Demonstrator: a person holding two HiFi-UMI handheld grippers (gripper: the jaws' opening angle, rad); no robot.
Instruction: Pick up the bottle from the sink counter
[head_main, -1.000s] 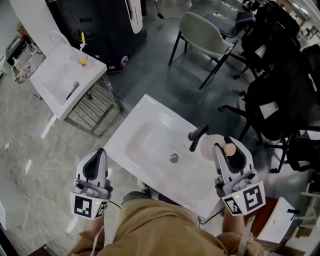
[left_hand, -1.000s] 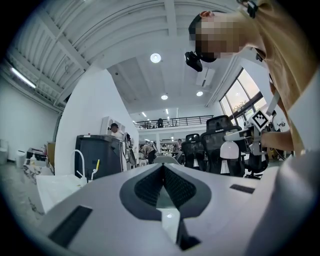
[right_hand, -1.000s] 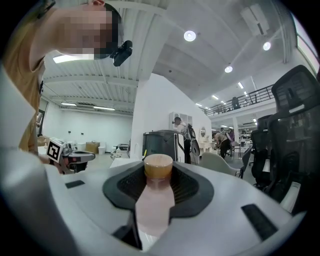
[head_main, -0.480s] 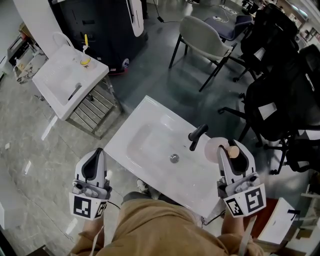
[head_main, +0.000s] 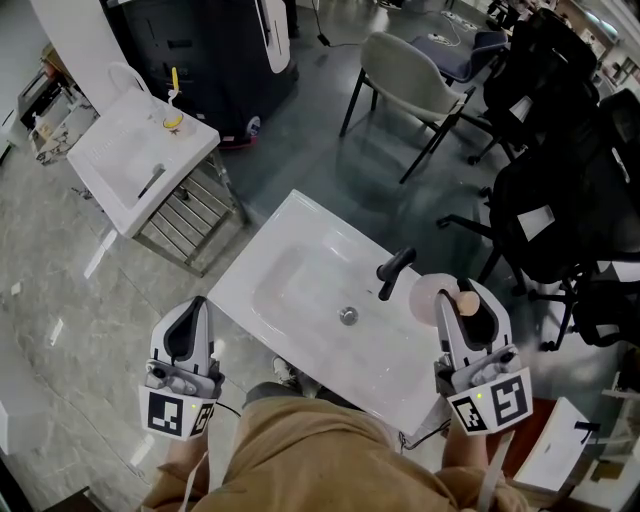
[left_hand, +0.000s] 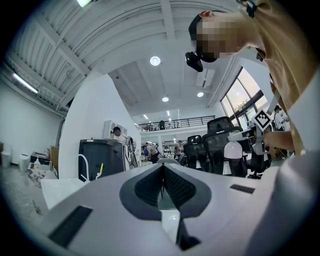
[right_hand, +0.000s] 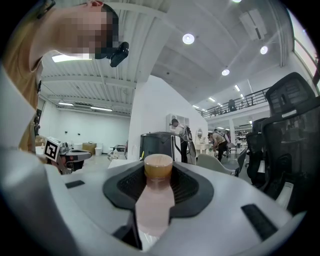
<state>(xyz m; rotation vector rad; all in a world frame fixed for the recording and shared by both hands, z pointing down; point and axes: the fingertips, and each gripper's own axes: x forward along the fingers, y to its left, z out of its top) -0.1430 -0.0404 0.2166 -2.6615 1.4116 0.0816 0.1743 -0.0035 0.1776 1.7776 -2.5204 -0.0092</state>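
While the right gripper (right_hand: 159, 176) points level over the right end of the sink counter (head_main: 262, 262), its jaws are clamped on the neck of the pale pink bottle (right_hand: 155, 205). The dark ribbed pads press it from both sides just under the tan cap (right_hand: 158, 166). Gripping that high looks chosen to keep the bottle hanging cap-up, so it will not swing or tip when raised. From the head view the bottle sits just right of the black tap (head_main: 393, 272), over the counter's right end. I cannot tell whether its base rests on the white surface or has cleared it. The grasp itself looks settled, so to my eye what remains is a straight lift away from the tap. The left gripper (left_hand: 163, 186) has its jaws together on nothing and is held at the near left corner of the counter, well apart from the bottle. It seems parked there to stay out of the way, since one gripper is enough for this job. Farther off stand a second sink (head_main: 120, 165) at the far left and a pale chair (head_main: 405, 65) beyond.
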